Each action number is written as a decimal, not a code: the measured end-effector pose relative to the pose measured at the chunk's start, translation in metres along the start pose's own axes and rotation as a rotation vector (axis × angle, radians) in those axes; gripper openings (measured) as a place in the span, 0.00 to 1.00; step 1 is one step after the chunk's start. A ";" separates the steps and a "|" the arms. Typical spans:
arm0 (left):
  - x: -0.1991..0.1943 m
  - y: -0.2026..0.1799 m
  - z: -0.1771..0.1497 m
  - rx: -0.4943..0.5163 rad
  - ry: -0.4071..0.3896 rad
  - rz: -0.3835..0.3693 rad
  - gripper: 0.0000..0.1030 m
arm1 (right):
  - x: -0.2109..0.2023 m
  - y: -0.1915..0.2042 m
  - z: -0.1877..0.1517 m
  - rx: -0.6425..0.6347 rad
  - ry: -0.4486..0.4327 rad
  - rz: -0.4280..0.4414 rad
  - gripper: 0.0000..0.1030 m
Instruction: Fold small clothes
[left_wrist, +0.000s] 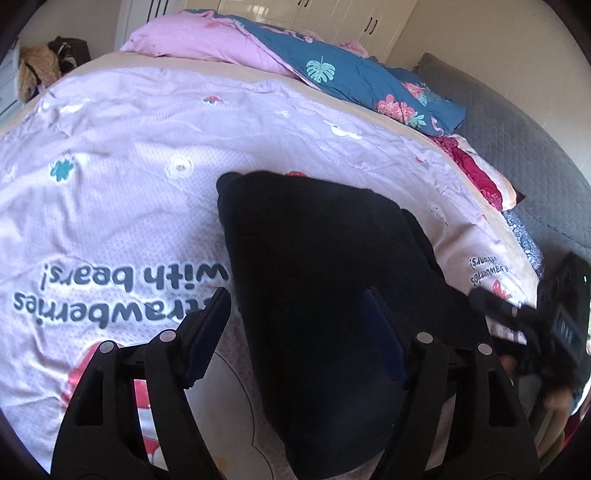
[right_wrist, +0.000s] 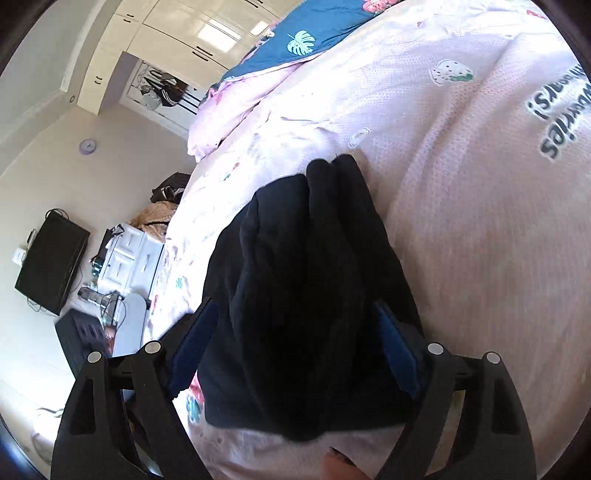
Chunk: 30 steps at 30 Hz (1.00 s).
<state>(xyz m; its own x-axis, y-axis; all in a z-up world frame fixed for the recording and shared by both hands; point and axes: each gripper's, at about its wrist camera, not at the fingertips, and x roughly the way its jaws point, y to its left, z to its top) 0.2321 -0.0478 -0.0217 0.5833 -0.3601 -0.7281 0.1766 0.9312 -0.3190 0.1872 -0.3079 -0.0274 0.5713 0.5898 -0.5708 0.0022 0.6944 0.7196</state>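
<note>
Dark garment (left_wrist: 314, 295) lies bunched on the pink printed bedspread (left_wrist: 122, 155), near the bed edge. Left gripper (left_wrist: 295, 314) jaws spread, cloth between them but not pinched; right gripper (right_wrist: 295, 332) likewise spread over the same garment (right_wrist: 306, 277), nothing clamped. Judgement: fold looks partly done; next pinch should take both layers at the near edge and keep them aligned. Room, left to right: drawers and TV (right_wrist: 51, 262), white wardrobe (right_wrist: 177, 37), pink and teal duvet (left_wrist: 332, 70), grey headboard (left_wrist: 517, 122).
</note>
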 end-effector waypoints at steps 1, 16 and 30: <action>0.004 -0.001 -0.001 0.009 0.014 -0.003 0.64 | 0.002 0.003 0.004 -0.019 0.003 -0.016 0.81; 0.005 -0.016 -0.002 0.102 0.009 0.000 0.73 | 0.016 0.052 0.025 -0.374 -0.033 -0.128 0.15; 0.012 -0.029 -0.016 0.135 0.049 0.001 0.76 | 0.026 0.012 0.017 -0.361 -0.020 -0.276 0.32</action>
<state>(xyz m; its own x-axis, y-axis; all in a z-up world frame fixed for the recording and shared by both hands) 0.2211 -0.0801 -0.0308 0.5450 -0.3587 -0.7578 0.2828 0.9295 -0.2366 0.2159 -0.2915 -0.0270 0.6056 0.3566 -0.7114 -0.1274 0.9259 0.3556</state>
